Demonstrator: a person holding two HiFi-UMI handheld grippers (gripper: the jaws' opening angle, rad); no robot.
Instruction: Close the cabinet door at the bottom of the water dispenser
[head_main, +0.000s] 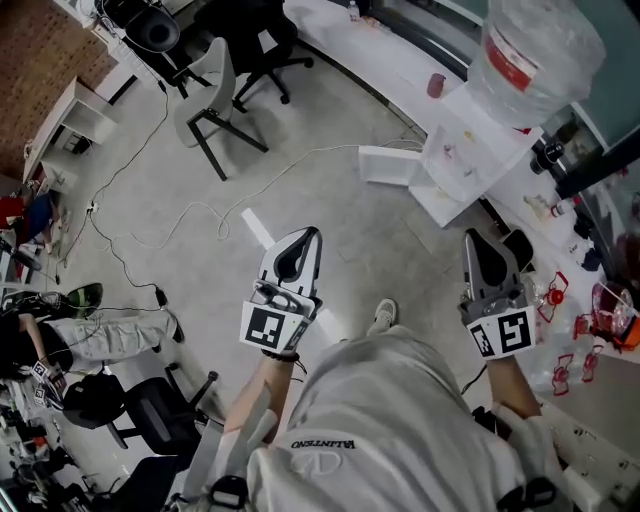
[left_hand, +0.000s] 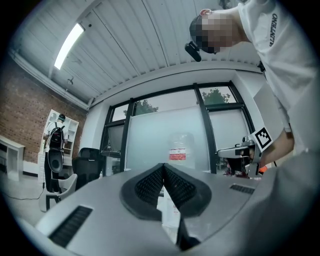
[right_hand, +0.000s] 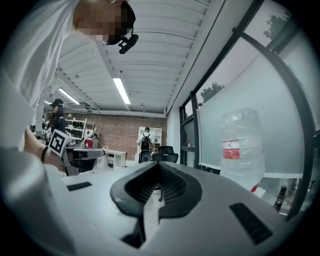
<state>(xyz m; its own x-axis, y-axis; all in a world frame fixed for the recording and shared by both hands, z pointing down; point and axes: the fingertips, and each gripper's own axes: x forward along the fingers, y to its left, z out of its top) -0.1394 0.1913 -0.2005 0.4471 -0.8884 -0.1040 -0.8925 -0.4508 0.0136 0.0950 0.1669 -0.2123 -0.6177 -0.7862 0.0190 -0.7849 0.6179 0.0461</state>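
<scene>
The white water dispenser (head_main: 470, 150) stands at the upper right of the head view with a big clear bottle (head_main: 540, 45) on top. Its bottom cabinet door (head_main: 385, 165) stands open, swung out to the left over the floor. My left gripper (head_main: 303, 240) and right gripper (head_main: 478, 245) are held level in front of me, both short of the dispenser, both shut and empty. In the left gripper view the shut gripper (left_hand: 163, 167) faces the bottle (left_hand: 179, 147). In the right gripper view the shut gripper (right_hand: 159, 167) has the bottle (right_hand: 240, 145) to its right.
A grey chair (head_main: 215, 95) and a black office chair (head_main: 255, 40) stand at the back. Cables (head_main: 150, 250) trail over the floor at left. A seated person (head_main: 100, 335) and a black chair (head_main: 150, 410) are at the lower left. Red-and-clear items (head_main: 560, 290) lie at right.
</scene>
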